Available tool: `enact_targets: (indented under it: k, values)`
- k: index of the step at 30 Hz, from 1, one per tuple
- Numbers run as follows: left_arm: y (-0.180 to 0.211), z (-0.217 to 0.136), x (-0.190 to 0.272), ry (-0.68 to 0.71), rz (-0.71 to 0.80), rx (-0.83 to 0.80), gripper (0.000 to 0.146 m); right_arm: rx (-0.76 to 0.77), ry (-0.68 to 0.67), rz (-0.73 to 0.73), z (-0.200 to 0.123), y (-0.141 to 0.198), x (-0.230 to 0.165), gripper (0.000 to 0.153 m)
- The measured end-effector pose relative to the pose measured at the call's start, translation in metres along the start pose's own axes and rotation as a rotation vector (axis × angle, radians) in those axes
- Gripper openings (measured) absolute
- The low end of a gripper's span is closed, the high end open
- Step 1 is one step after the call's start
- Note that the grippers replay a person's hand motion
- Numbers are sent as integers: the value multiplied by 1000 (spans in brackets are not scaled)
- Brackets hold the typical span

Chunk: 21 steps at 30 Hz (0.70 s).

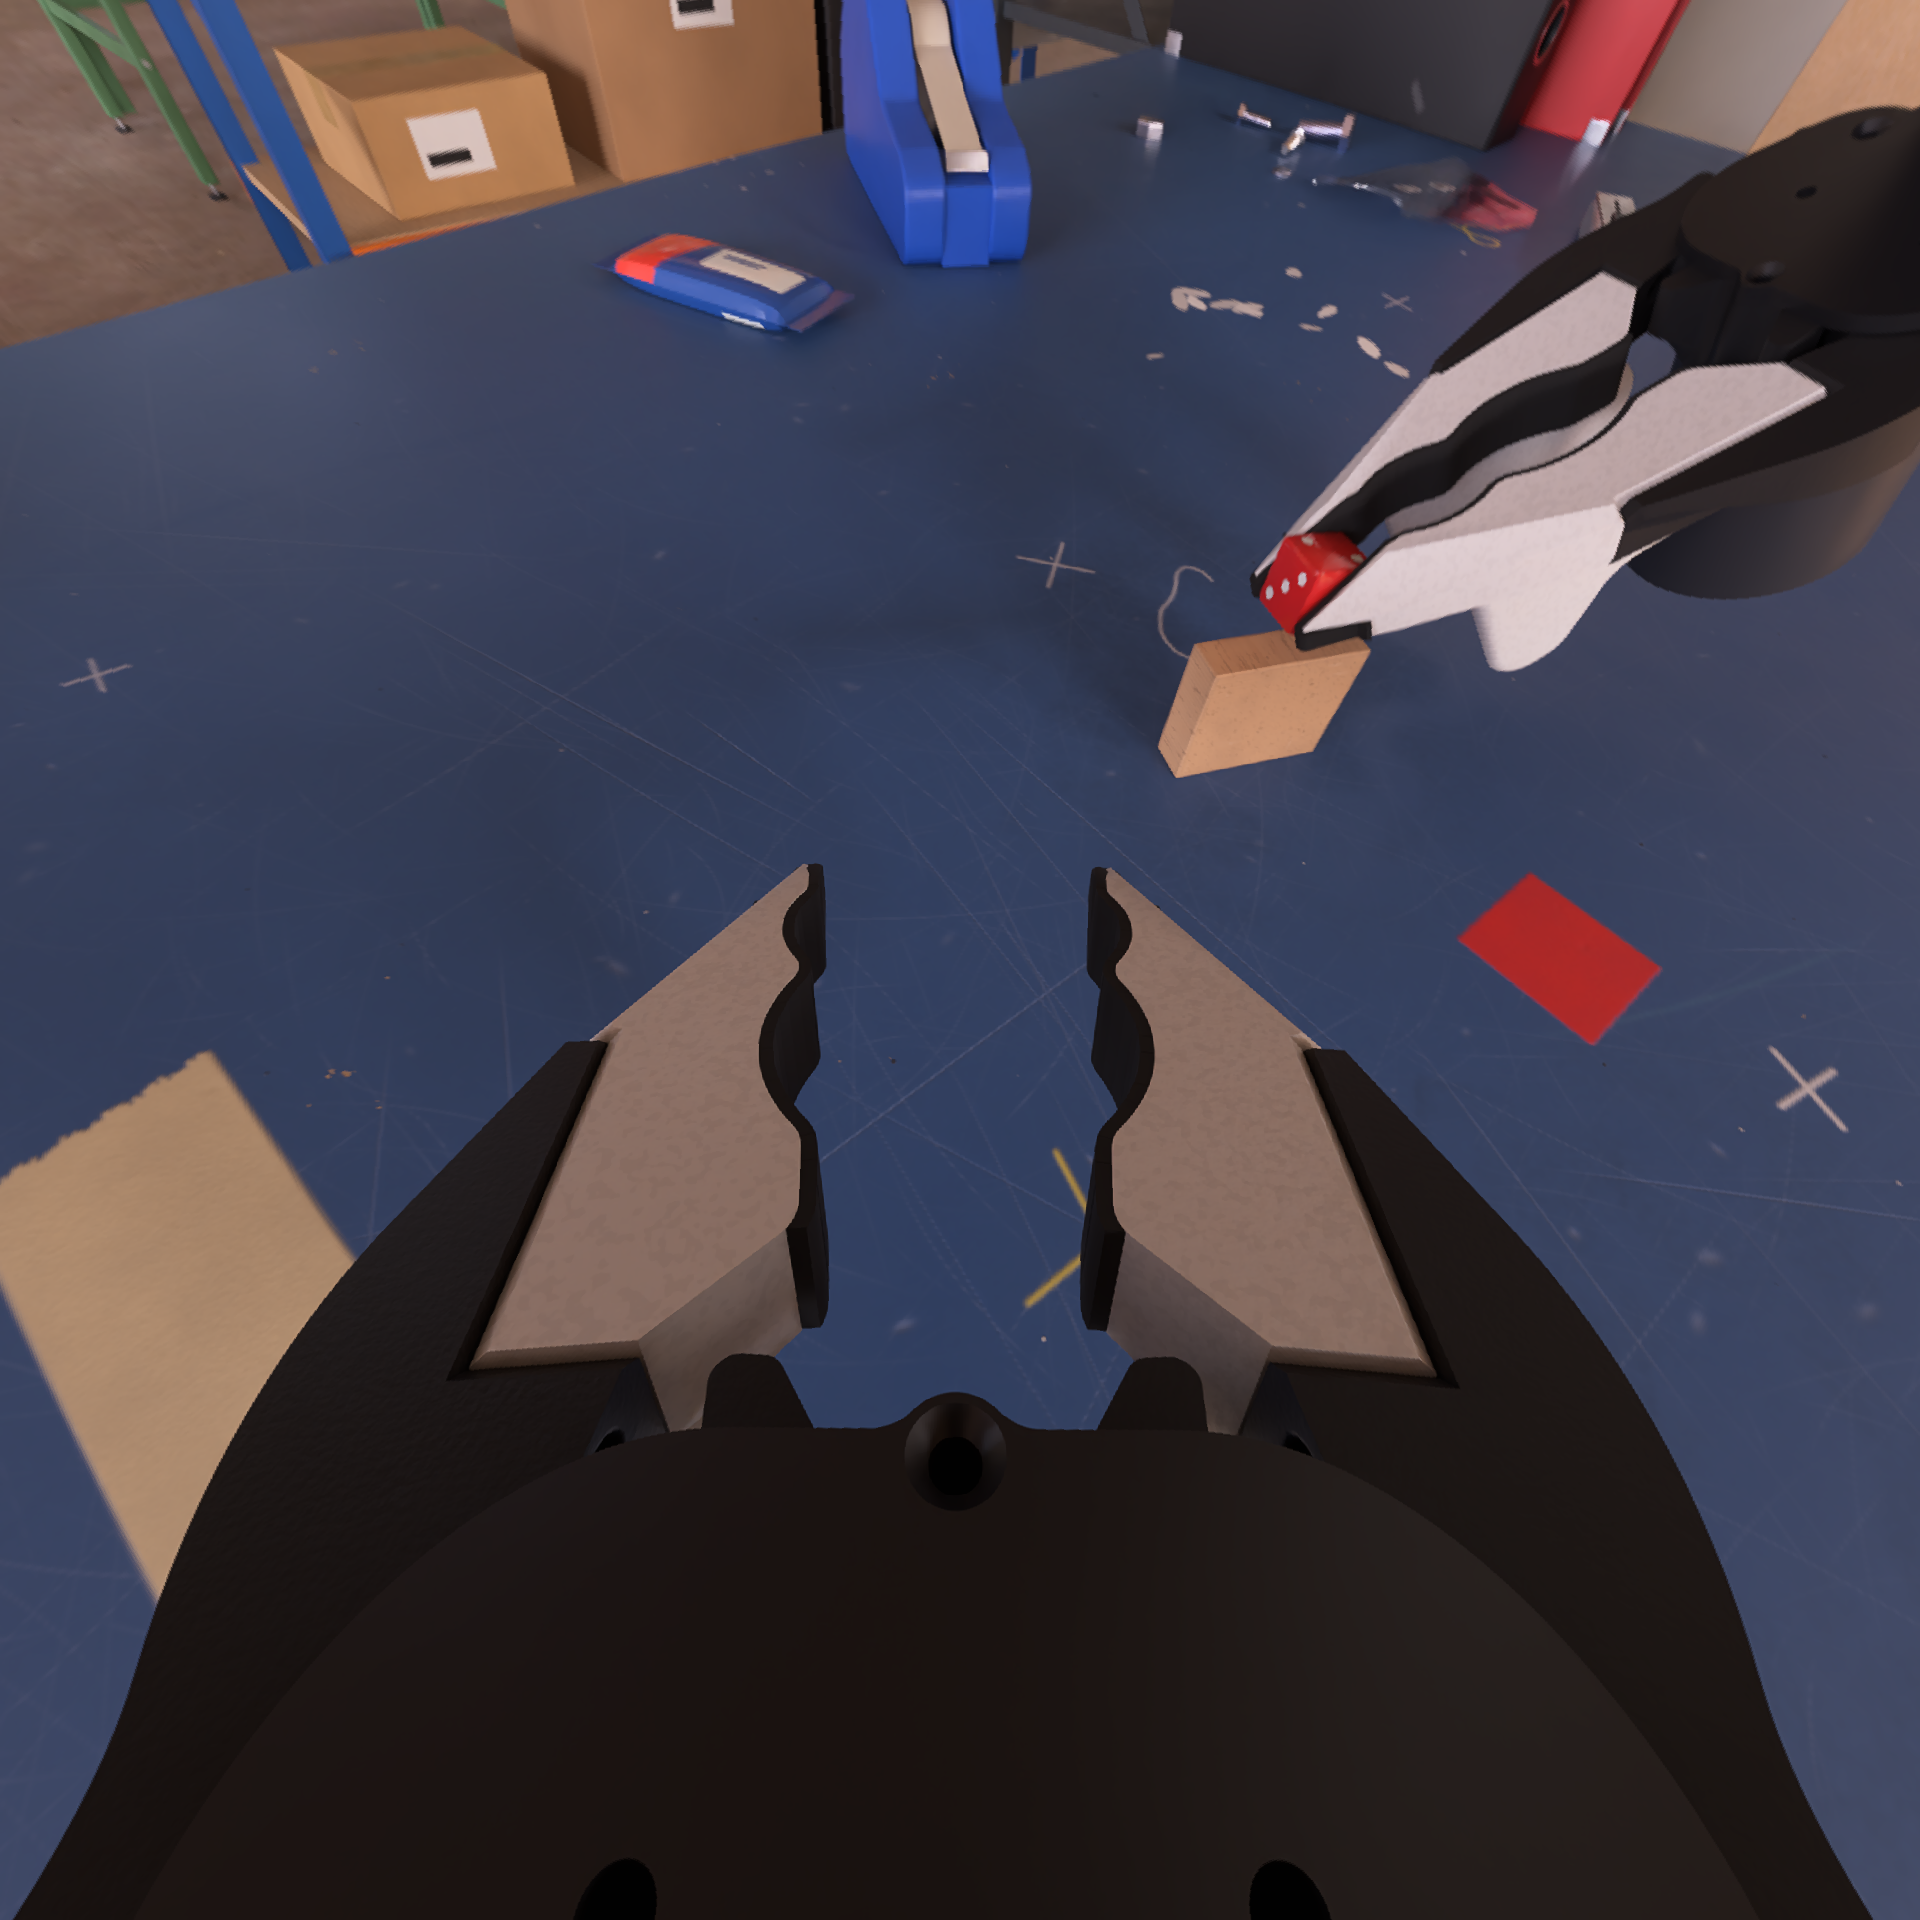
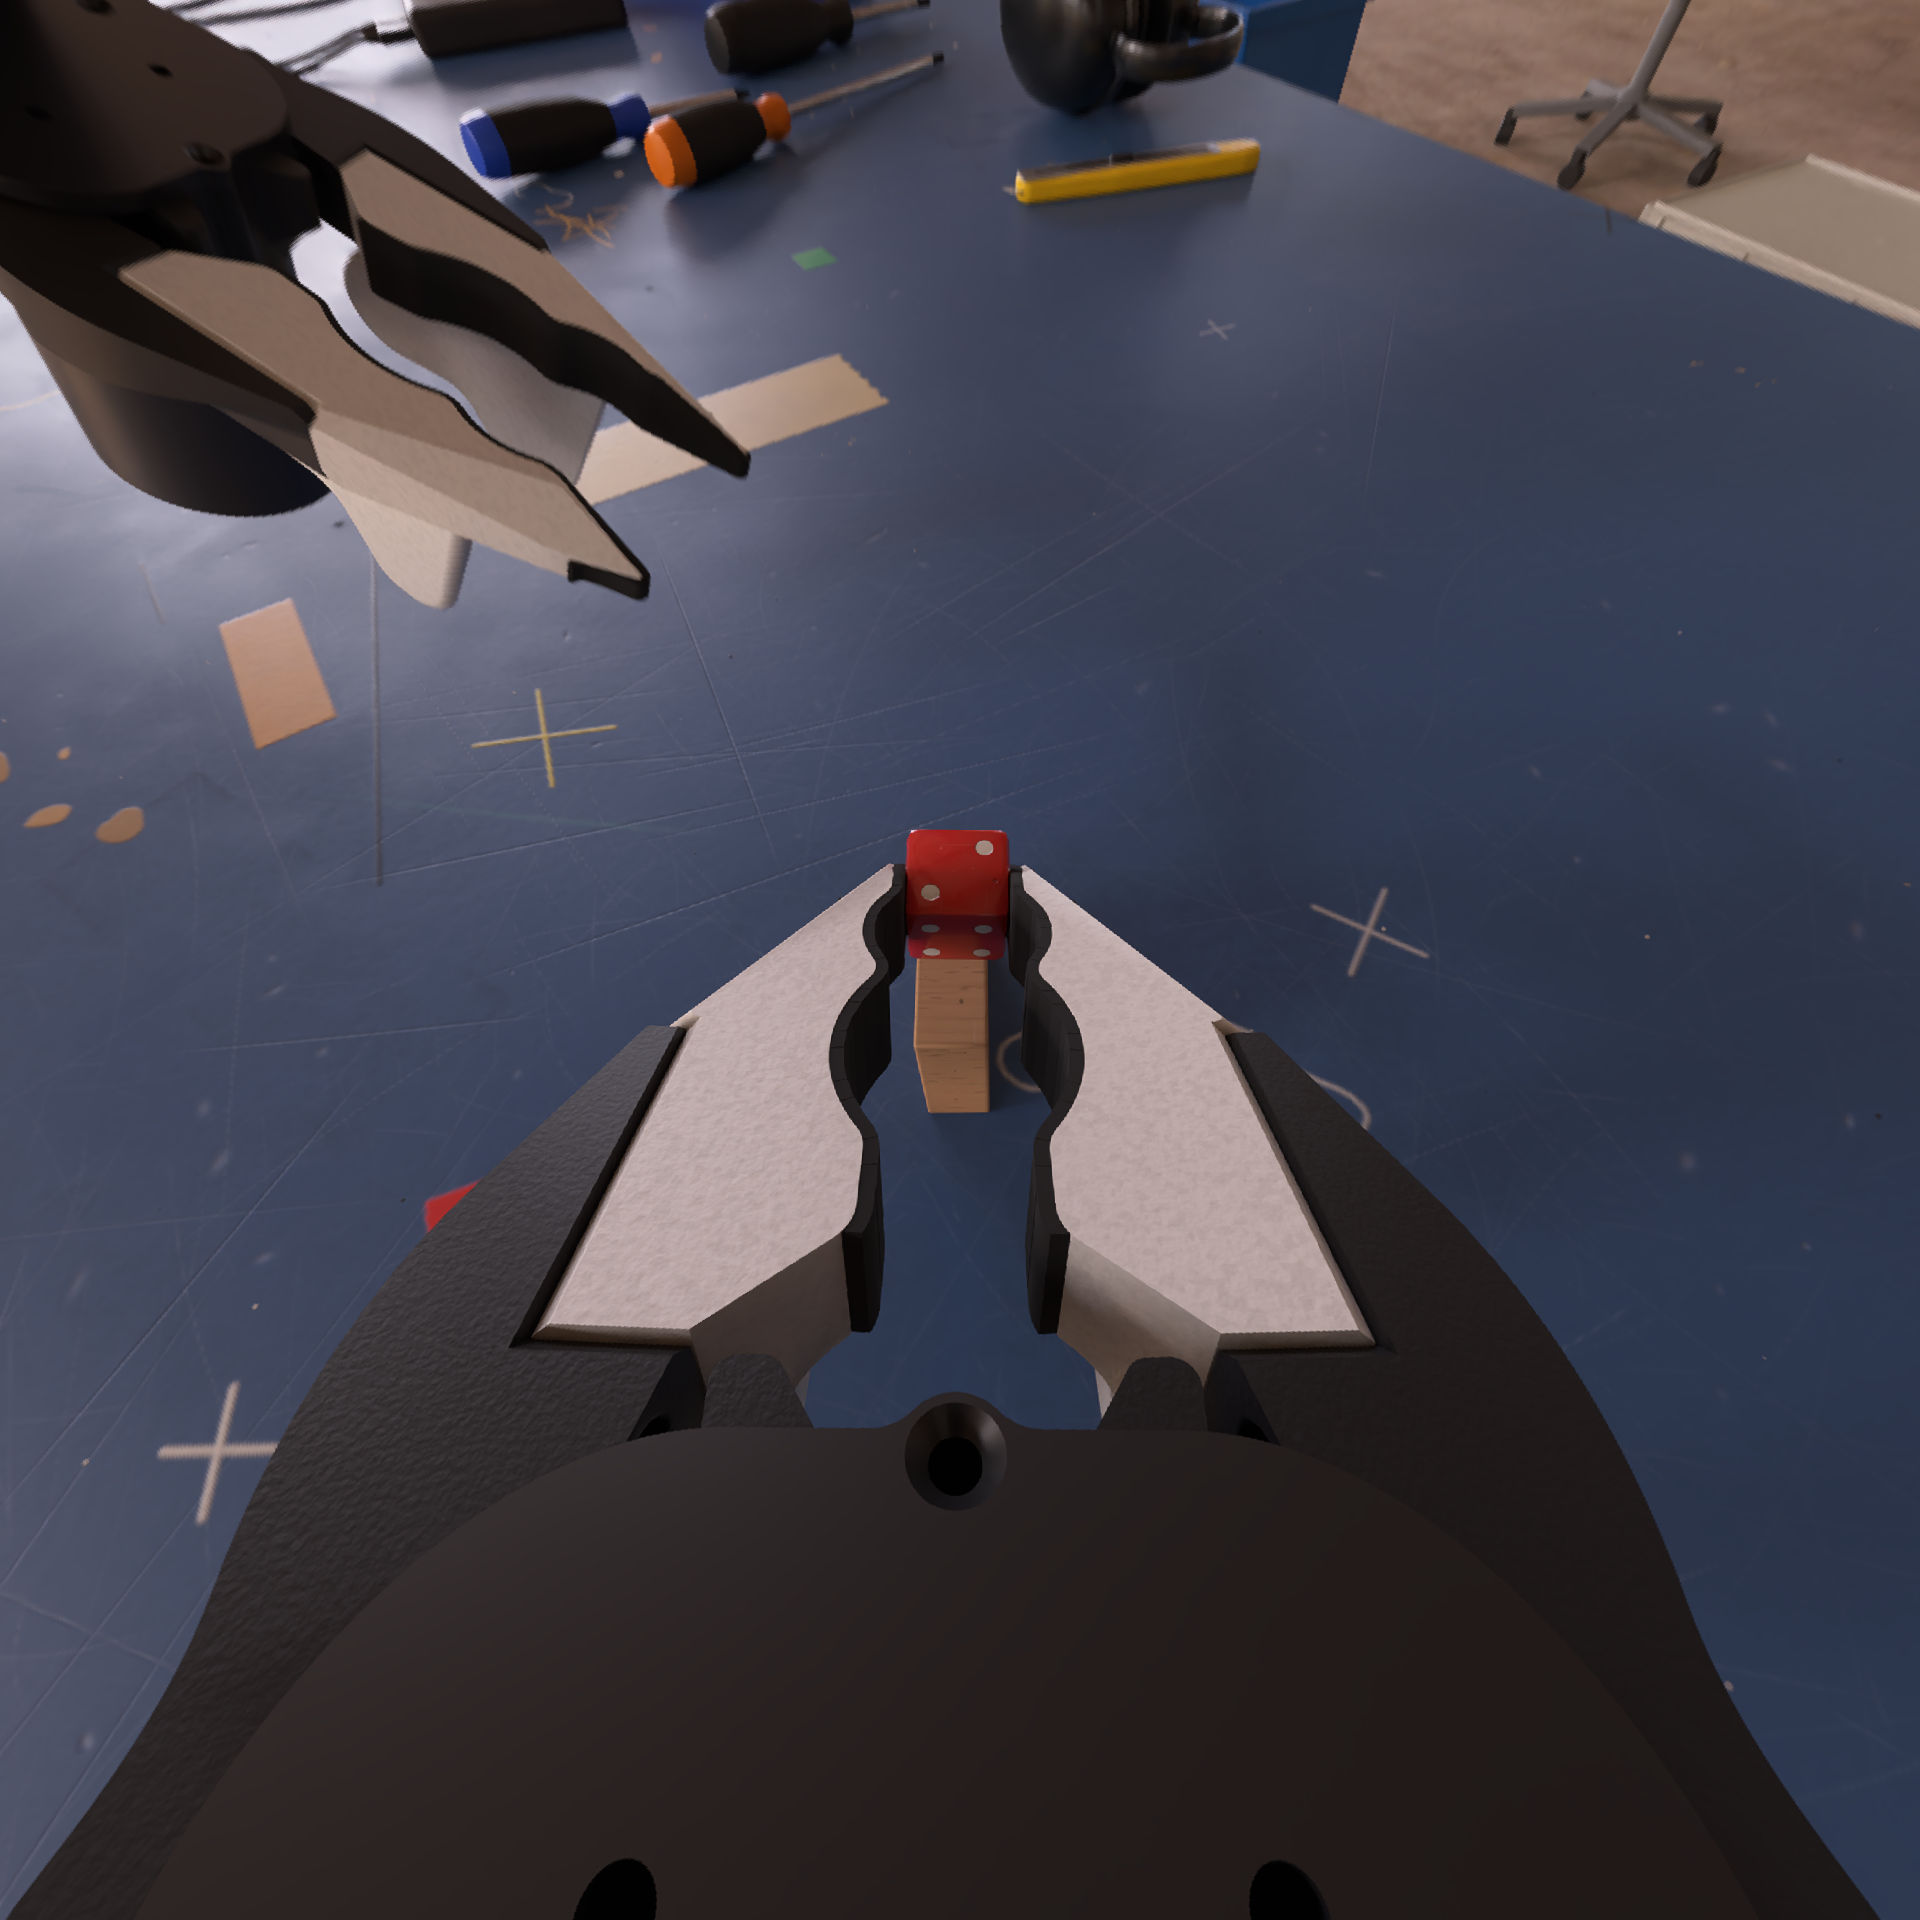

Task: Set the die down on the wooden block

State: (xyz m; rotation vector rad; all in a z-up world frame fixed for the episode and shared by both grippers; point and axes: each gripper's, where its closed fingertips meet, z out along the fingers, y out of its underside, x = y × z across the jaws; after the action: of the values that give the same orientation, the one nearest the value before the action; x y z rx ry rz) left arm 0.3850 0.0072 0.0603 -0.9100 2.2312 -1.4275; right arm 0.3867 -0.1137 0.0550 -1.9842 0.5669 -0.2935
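Observation:
My right gripper (image 2: 956, 883) is shut on a red die (image 2: 956, 883) with white pips, held at its fingertips. The die hangs just above the far end of a small wooden block (image 2: 954, 1039) that lies on the blue table. In the left wrist view the right gripper (image 1: 1311, 597) comes in from the right with the die (image 1: 1301, 584) over the block's (image 1: 1262, 712) back corner. I cannot tell whether die and block touch. My left gripper (image 1: 956, 883) is open and empty, hovering well short of the block; it also shows in the right wrist view (image 2: 694, 525).
On the blue table (image 1: 520, 623): a blue tape dispenser (image 1: 935, 145), a blue packet (image 1: 727, 281), a red square patch (image 1: 1558, 956), tan tape strips (image 1: 135, 1268). Farther off lie screwdrivers (image 2: 717, 135), a yellow utility knife (image 2: 1138, 169) and a dark kettlebell-like object (image 2: 1091, 52). Cardboard boxes (image 1: 436, 125) stand beyond the table edge.

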Motion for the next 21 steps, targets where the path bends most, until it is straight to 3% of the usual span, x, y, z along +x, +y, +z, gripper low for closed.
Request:
enact_targets:
  k: [21]
  values:
    - [5,1,-3,-20,3,-21,52,-63,16,-27,6,7,-1,18]
